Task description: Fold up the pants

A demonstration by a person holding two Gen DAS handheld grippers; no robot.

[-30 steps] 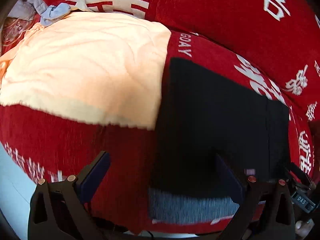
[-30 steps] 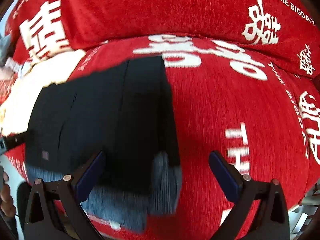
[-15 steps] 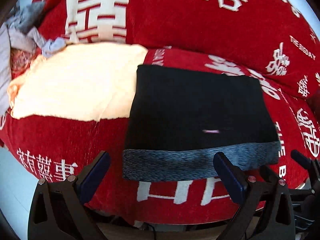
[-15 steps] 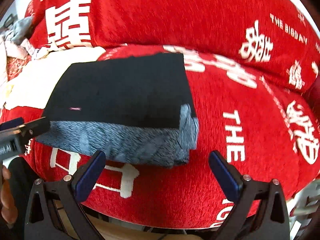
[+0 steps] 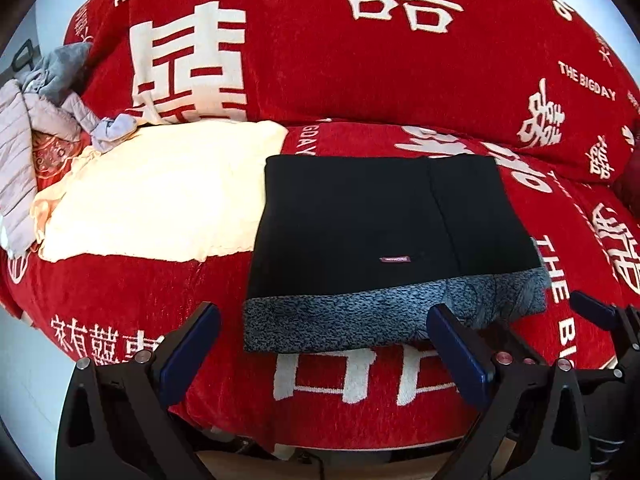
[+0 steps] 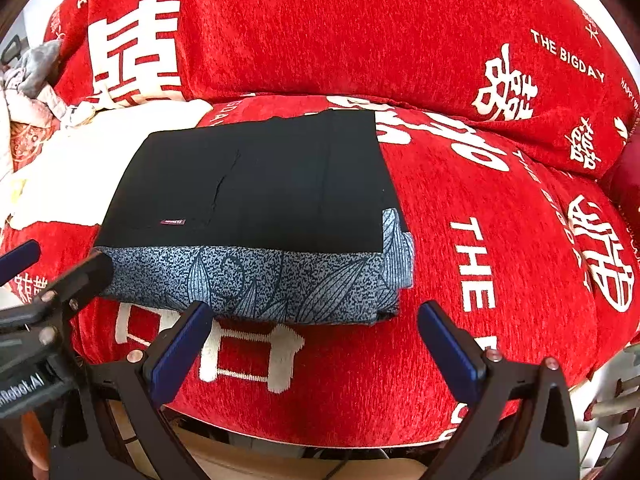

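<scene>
The black pants [image 5: 380,224] lie folded into a flat rectangle on the red sofa seat, with a grey-blue fleece lining band [image 5: 384,316] showing along the near edge. They also show in the right wrist view [image 6: 256,184]. My left gripper [image 5: 326,344] is open and empty, held back from the pants' near edge. My right gripper [image 6: 312,340] is open and empty, just in front of the near right corner. The left gripper's fingers [image 6: 76,276] show at the left of the right wrist view.
A cream blanket [image 5: 160,196] lies on the seat left of the pants. Grey and patterned clothes [image 5: 44,104] are piled at the far left. The red sofa backrest [image 5: 360,52] with white characters rises behind. The seat's front edge [image 5: 360,432] is below the grippers.
Both grippers have pulled back and away from the pants. The pants now lie flat and folded with the lining band along the near edge.
</scene>
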